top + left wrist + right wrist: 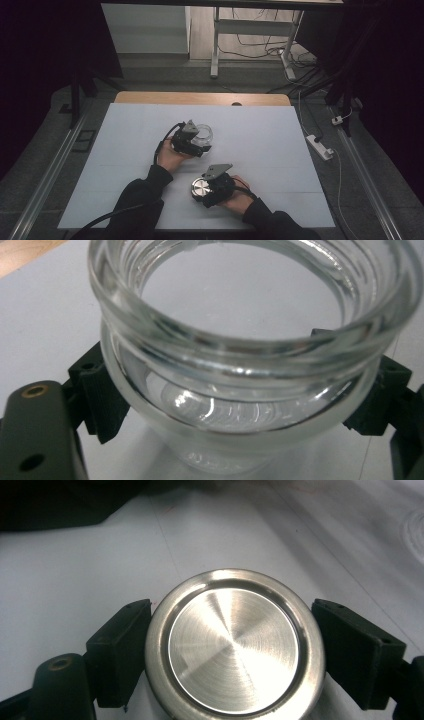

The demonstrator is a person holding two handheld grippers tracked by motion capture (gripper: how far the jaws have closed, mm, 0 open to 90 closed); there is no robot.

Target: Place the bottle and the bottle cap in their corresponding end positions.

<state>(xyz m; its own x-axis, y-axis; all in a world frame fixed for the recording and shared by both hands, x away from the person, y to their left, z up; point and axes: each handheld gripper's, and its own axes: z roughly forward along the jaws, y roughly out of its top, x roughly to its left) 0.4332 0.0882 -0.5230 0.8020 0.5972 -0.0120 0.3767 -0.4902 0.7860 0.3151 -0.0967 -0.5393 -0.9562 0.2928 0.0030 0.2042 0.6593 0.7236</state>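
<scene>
Nearest the camera in the high view, low and just right of centre, the right gripper (206,190) holds a round steel lid (201,189) over the white bench (280,150). In the right gripper view the two black jaws press the lid (234,647) from opposite sides of its rim, clenched on it, with the brushed top face turned toward the camera — a grip across the diameter, which keeps the disc from tipping and leaves its underside free to meet a threaded mouth.

Farther up the frame, near the middle of the bench, the left gripper (200,142) has a clear glass jar (202,134) in its jaws. The left gripper view shows the jar (250,340) clamped at its narrow neck, just under the threaded rim, one black pad on each side; the mouth stands open and nothing can be seen inside it. Holding below the threads leaves them bare for the lid, and it steadies the jar against twisting.

Jar and lid are well apart — one hand for each part, as suits screwing a lid on or off. Beyond the bench's wooden far edge lie a dark floor, cables and a power strip (320,146).
</scene>
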